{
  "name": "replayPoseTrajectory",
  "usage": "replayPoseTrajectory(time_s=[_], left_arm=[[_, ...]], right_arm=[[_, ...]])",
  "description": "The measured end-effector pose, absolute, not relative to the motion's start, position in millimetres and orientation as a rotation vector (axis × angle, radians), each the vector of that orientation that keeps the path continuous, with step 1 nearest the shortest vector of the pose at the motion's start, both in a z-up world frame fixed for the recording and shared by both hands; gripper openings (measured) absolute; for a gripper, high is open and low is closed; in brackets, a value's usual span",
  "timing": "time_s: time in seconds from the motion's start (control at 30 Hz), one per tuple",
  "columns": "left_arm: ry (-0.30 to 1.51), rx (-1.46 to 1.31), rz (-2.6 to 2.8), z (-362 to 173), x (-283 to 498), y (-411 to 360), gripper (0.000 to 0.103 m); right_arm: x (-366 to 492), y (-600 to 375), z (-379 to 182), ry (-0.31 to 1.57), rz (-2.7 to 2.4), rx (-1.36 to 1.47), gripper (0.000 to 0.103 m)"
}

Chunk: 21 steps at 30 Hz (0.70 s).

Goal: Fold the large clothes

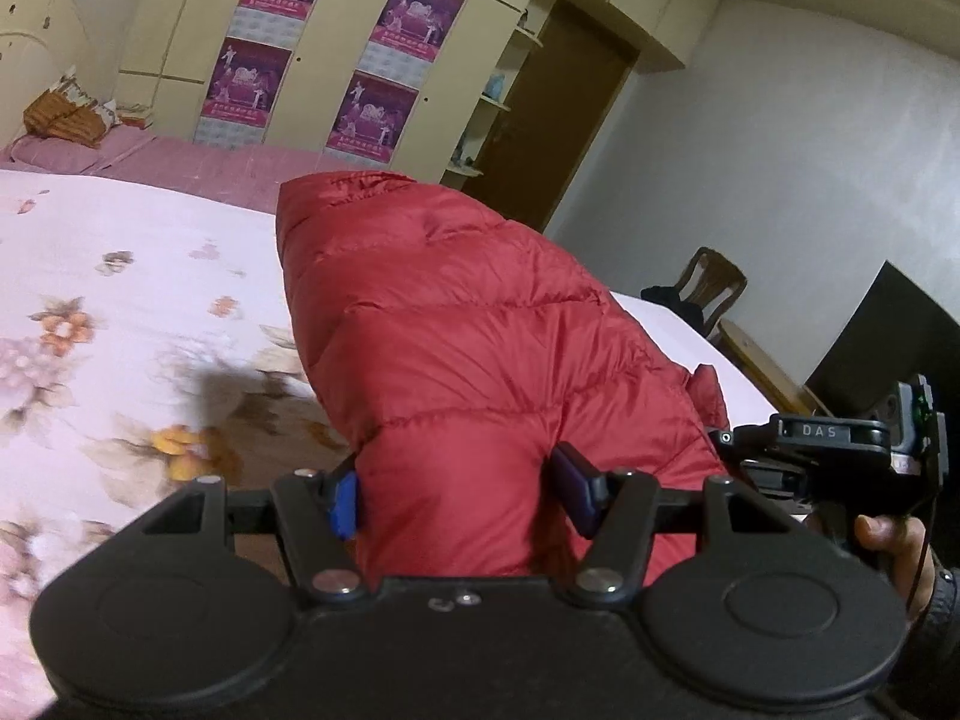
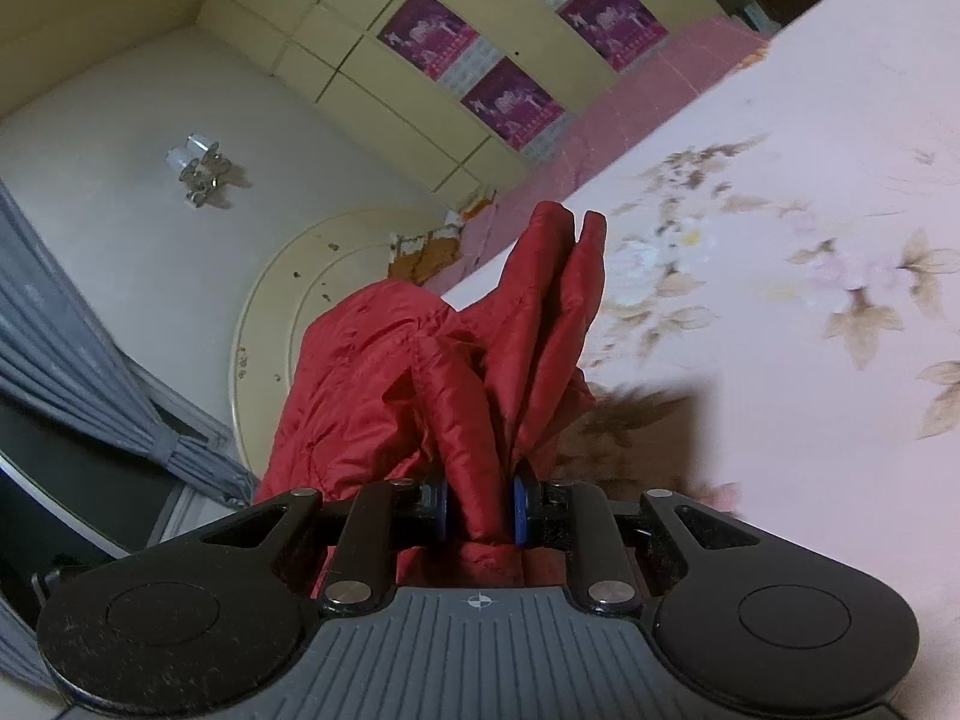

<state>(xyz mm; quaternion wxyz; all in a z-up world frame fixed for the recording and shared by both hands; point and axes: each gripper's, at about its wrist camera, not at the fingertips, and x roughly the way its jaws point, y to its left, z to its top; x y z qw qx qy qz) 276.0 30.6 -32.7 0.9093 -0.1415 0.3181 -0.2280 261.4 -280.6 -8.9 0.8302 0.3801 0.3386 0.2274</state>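
The left gripper [image 1: 459, 489] jaws are clamping a thick fold of the red down jacket [image 1: 468, 324]. The right gripper [image 2: 480, 510] jaws are pinching bunched jacket fabric above the floral bedspread [image 2: 780, 240].

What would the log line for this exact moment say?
step: lifting to fold | left gripper: shut on red puffer jacket | right gripper: shut on red puffer jacket | below: floral bedspread
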Motion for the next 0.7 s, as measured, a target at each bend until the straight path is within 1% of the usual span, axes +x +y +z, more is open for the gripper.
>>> replayPoseTrajectory(time_s=[0.17,0.33,0.53,0.63,0.7], left_arm=[[0.672,-0.319,-0.477,-33.8,281.2,96.2,0.06],[0.703,-0.357,-0.467,-46.4,288.5,163.1,0.06],[0.766,-0.421,-0.436,-71.2,304.3,229.6,0.06],[0.804,-0.446,-0.411,-86.6,311.1,250.8,0.06],[0.83,-0.462,-0.39,-99.3,315.6,260.9,0.062]], right_arm=[[274.7,-214.3,3.8,0.722,0.488,0.774,0.019],[293.0,-145.2,2.0,0.744,0.499,0.757,0.019],[318.1,-74.2,-17.9,0.804,0.504,0.754,0.019],[330.5,-46.2,-34.8,0.853,0.495,0.752,0.019],[335.0,-31.9,-49.8,0.889,0.489,0.743,0.019]])
